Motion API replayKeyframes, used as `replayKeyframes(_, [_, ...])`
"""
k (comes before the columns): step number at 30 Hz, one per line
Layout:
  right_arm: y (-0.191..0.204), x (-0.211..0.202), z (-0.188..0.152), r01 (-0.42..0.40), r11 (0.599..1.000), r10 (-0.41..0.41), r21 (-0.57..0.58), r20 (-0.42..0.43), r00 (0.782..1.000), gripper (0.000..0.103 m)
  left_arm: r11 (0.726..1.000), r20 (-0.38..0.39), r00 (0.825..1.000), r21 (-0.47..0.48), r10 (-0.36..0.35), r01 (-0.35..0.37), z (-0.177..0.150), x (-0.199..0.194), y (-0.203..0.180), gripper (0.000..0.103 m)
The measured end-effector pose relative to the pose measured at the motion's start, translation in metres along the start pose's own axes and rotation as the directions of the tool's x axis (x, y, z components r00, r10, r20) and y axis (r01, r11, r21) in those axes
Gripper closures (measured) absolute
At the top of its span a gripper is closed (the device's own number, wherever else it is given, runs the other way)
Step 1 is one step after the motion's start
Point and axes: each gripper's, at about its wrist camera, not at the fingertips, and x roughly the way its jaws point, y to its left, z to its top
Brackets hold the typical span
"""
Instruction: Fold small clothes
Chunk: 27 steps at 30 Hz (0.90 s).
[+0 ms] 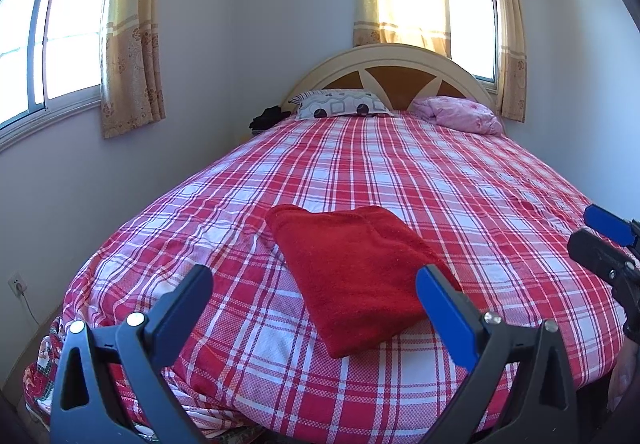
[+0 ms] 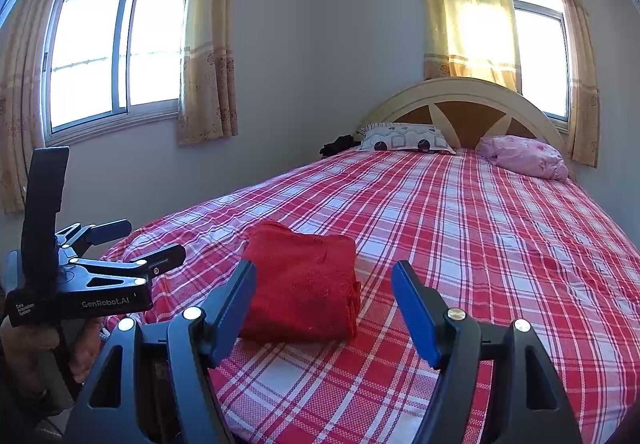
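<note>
A folded red cloth (image 1: pixel 356 276) lies on the plaid bed (image 1: pixel 460 179), left claw (image 1: pixel 316 292) and right claw (image 2: pixel 324 292) both spread wide, empty, just short of it

Solid red, fuzzy, no pattern: folded cloth (image 1: pixel 356 276). Red, white and pale lilac plaid across the bed (image 1: pixel 400 171). Cream arch with brown panels on the headboard (image 1: pixel 394 73). White with grey squares and dark dots: pillow (image 1: pixel 340 105). Pink, faintly flowered: bundled quilt (image 1: pixel 460 113). Yellow-beige with a brownish floral band along the lower part: curtains (image 1: pixel 132 43). Pale lilac-grey wall (image 1: pixel 256 43). Black frame with blue inner pads on the left hand-held gripper (image 1: pixel 316 300); same black and blue on the right hand-held gripper (image 2: pixel 324 308).
</note>
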Motion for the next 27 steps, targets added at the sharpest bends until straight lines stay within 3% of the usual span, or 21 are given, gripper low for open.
replayKeyframes(21, [-0.0011, 0.0009, -0.0027, -0.004, 1.0, 0.004, 0.005, 0.0, 1.0, 0.032, 0.999, -0.029, 0.999, 0.027, -0.027, 0.028, 0.0028, 0.0011, -0.0017, 0.0])
replayKeyframes(27, [-0.001, -0.0031, -0.0052, 0.002, 1.0, -0.003, 0.006, 0.02, 1.0, 0.032, 1.0, -0.007, 1.0, 0.021, -0.017, 0.017, 0.0063, -0.0037, 0.0001, 0.0])
